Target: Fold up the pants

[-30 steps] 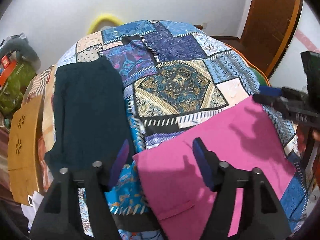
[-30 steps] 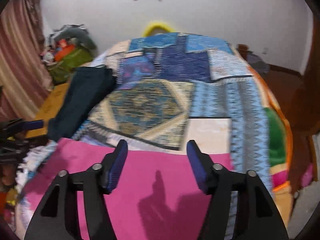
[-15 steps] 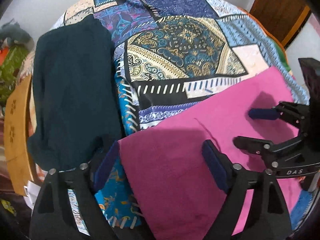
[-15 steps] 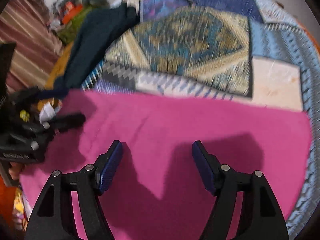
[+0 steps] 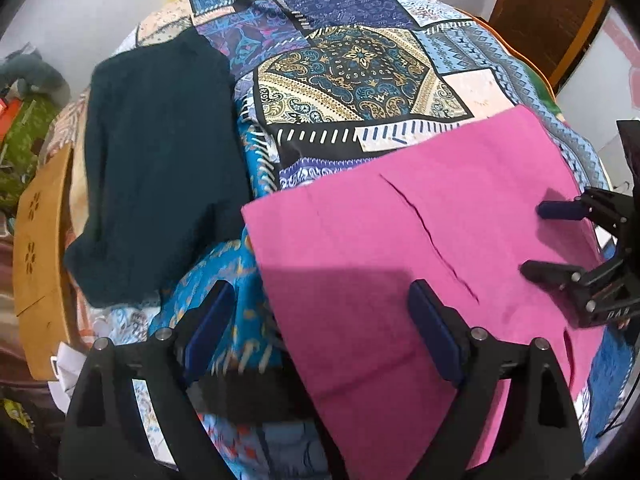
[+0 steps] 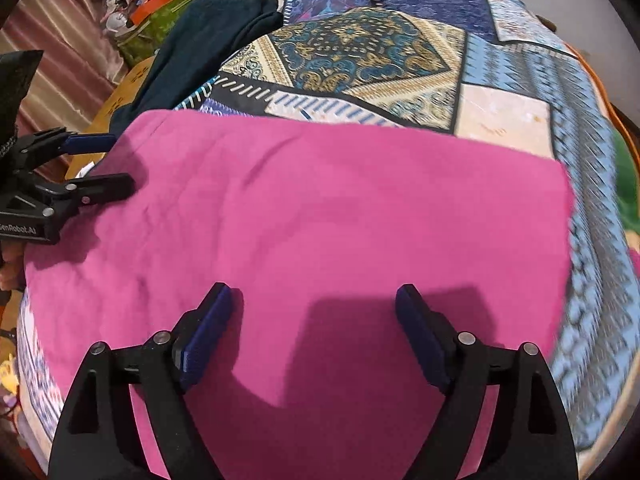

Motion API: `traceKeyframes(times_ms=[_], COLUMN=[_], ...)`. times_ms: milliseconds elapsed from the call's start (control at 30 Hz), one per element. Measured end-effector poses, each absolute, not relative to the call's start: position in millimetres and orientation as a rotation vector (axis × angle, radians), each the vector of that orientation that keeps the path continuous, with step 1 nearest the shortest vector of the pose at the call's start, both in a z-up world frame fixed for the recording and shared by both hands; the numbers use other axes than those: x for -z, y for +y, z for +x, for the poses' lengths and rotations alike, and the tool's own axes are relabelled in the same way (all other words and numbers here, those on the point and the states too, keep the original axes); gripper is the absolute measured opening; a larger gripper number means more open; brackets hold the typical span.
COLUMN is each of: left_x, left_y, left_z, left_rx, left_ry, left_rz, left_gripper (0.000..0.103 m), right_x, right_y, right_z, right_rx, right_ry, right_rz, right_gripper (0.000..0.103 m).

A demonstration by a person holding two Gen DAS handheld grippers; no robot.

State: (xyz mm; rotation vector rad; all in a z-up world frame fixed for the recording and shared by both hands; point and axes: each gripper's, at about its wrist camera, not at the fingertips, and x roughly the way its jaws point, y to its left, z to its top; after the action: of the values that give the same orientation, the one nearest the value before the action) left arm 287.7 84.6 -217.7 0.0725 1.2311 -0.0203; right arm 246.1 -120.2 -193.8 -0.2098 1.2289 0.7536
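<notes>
Pants [image 5: 400, 248] flat on quilt [image 5: 360, 76], near edge; both tools gaping, nothing held.
Risk: my left gripper [image 5: 320, 332] straddles the corner, may pinch quilt too; right gripper [image 6: 312, 332] mid-cloth could drag wrinkles.

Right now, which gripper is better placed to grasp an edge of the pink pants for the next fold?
Left, probably. The left gripper has open jaws that straddle the near left edge of the pink pants. The right gripper, also open, hangs over the middle of the cloth, with no edge between its jaws.
</notes>
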Motion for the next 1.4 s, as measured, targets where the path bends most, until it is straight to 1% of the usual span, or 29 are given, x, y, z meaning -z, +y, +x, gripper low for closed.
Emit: traceKeyframes(times_ms=[500,600,733,900,1067,1200,1300,1400], left_x=[194,190,185,175,156,153,160,168], left_y=[72,75,83,87,90,83,73,66], left_z=[220,210,201,189,177,168,164,160], left_rx=[-0.057,-0.076,-0.082,-0.108,-0.103,-0.055,-0.024,0.006], left_ry=[1.104,1.084,1.101,1.082,1.038,1.034,1.056,1.085], left_rz=[0.134,0.106,0.026,0.008,-0.1,-0.187,-0.226,-0.271], left_gripper=[0.089,0.089,0.089,0.089,0.089,0.089,0.089,0.089], right_x=[183,182,182,177,148,126,124,134], right_y=[-188,-195,-198,-197,-195,-184,-168,-152], right_z=[211,205,201,202,197,190,183,179], right_rx=[-0.633,-0.613,-0.61,-0.593,-0.582,-0.612,-0.624,-0.638], right_ry=[1.179,1.169,1.162,1.169,1.063,0.974,0.925,0.922], right_rz=[-0.074,-0.071,-0.073,-0.087,-0.082,-0.028,-0.04,-0.077], right_gripper=[0.082,0.082,0.082,0.082,0.082,0.082,0.082,0.082])
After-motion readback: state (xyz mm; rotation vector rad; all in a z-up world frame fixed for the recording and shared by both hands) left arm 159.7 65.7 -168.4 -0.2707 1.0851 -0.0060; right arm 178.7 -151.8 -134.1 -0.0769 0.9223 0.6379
